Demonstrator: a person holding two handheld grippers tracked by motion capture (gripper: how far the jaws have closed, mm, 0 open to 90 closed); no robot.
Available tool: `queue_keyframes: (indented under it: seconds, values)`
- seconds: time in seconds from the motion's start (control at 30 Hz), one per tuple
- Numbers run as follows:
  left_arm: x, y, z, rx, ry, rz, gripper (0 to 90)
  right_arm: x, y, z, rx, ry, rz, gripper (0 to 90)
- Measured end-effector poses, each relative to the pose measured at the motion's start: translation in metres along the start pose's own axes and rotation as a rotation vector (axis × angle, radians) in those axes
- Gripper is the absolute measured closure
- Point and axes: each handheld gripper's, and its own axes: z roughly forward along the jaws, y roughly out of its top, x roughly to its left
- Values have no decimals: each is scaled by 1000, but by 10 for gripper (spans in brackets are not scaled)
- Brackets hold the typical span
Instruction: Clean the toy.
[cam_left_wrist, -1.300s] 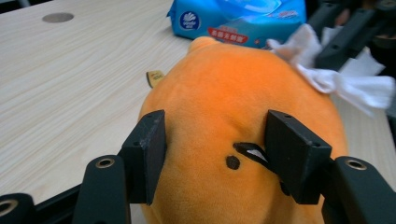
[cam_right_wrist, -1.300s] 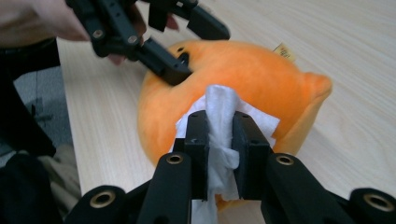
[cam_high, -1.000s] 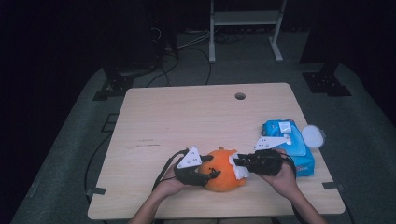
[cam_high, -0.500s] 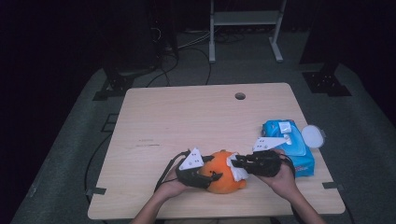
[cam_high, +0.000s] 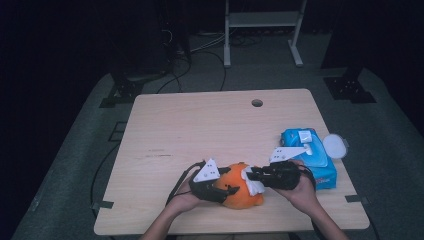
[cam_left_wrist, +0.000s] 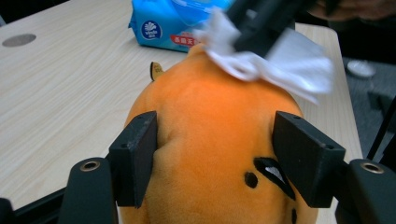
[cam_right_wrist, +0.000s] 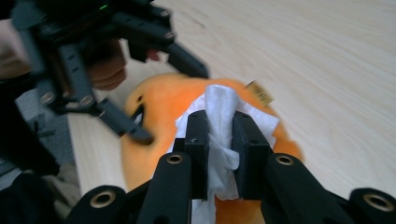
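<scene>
Left gripper (cam_high: 220, 189) jaws have just been opening slightly; the orange plush toy (cam_high: 241, 186) is clamped between them at the tabletop's (cam_high: 200, 125) near edge, now more loosely. Right gripper (cam_high: 256, 176) jaws are clamped on a white wipe (cam_right_wrist: 219, 116), pressed on the toy's top. Wiping judged underway. Both hands are held low, grippers roughly level, facing inward. Wipe pack (cam_high: 307, 150) sits right.

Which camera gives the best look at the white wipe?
The right gripper view: the white wipe sits pinched between its jaws, against the orange plush toy. The left gripper view shows it blurred; the high view, tiny.
</scene>
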Motion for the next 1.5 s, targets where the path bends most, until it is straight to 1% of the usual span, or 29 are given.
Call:
queue_keyframes:
  seconds: [0.07, 0.17, 0.2, 0.23, 0.27, 0.3, 0.37, 0.4, 0.43, 0.5, 0.53, 0.6, 0.63, 0.73, 0.8, 0.83, 0.9, 1.0, 1.07, 1.1, 1.17, 1.2, 1.23, 1.27, 1.33, 1.37, 1.43, 1.47, 1.5]
  values:
    - [-1, 0, -1, 0, -4, 10, 332, -6, -2, -2, -5, -11, 23, 768]
    - [2, -1, -1, -1, -13, -1, 331, -12, -8, -5, -3, -31, 39, 769]
    - [2, -2, -1, -9, -21, -13, 331, -13, -9, -6, 0, -34, 40, 767]
    - [3, -2, -1, -4, -28, -13, 331, -13, -11, -6, 7, -32, 40, 767]
    - [3, -3, 0, 0, -32, -14, 332, -12, -12, -6, 5, -25, 51, 767]
    - [3, -2, 0, 3, -31, -10, 332, -9, -12, -6, 5, -22, 48, 767]
    - [0, -2, 0, 5, -25, 5, 333, 0, -8, -2, 10, -23, 14, 767]
    - [0, -2, 0, 4, -23, 5, 334, 5, -5, 0, 6, -8, 4, 767]
    - [-1, -2, 0, 8, -18, 16, 335, 8, -4, 1, 5, -4, -3, 767]
    - [-3, -2, 0, 16, -7, 28, 335, 12, -1, 4, 8, -14, -35, 763]
    - [-4, -1, 0, 15, -4, 29, 335, 11, 0, 4, 2, -14, -35, 764]
    - [-5, -1, 0, 16, -4, 42, 335, 6, -2, 1, -3, -6, -13, 765]
    - [-5, -1, 1, 17, -4, 45, 335, 2, -4, 0, -8, -11, -5, 765]
    - [-5, 0, 1, 19, -6, 47, 335, -13, -7, -6, -10, -45, 36, 766]
    - [-6, 0, 2, 15, -7, 46, 334, -21, -9, -9, -16, -52, 70, 766]
    - [-7, 1, 2, 20, -6, 52, 334, -22, -9, -9, -17, -48, 78, 766]
    - [-9, 2, 3, 22, -6, 60, 334, -18, -7, -7, -18, -53, 69, 766]
    - [-12, 3, 2, 33, -5, 76, 334, -10, -2, -2, -22, -52, 41, 766]
    - [-11, 3, 1, 37, -9, 75, 329, -8, -1, 0, -16, -49, 34, 766]
    - [-10, 4, 0, 39, -19, 68, 311, -8, -2, 0, -14, -46, 34, 767]
    - [-5, 8, -3, 30, -48, 36, 222, -8, -4, 0, -2, -29, 35, 768]
    - [-4, 9, -5, 18, -57, 17, 191, -7, -5, 0, 3, -29, 27, 768]
    - [-1, 10, -6, 3, -68, -17, 174, -6, -6, 0, 7, -26, 17, 769]
    - [0, 10, -6, 1, -69, -31, 129, -4, -7, -1, 16, -20, 8, 769]
    - [3, 10, -6, 22, -49, -48, 94, -1, -6, -2, 20, -9, -9, 769]
    - [4, 9, -5, 25, -42, -58, 80, 0, -6, -2, 20, 6, -19, 770]
    - [8, 6, -3, 49, -42, -104, 72, 3, -7, -2, 21, 24, -31, 770]
    - [9, 5, 0, 66, -46, -143, 67, 4, -7, -2, 22, 28, -39, 771]
    - [10, 3, 3, 74, -67, -184, 68, 5, -7, -1, 24, 26, -47, 770]
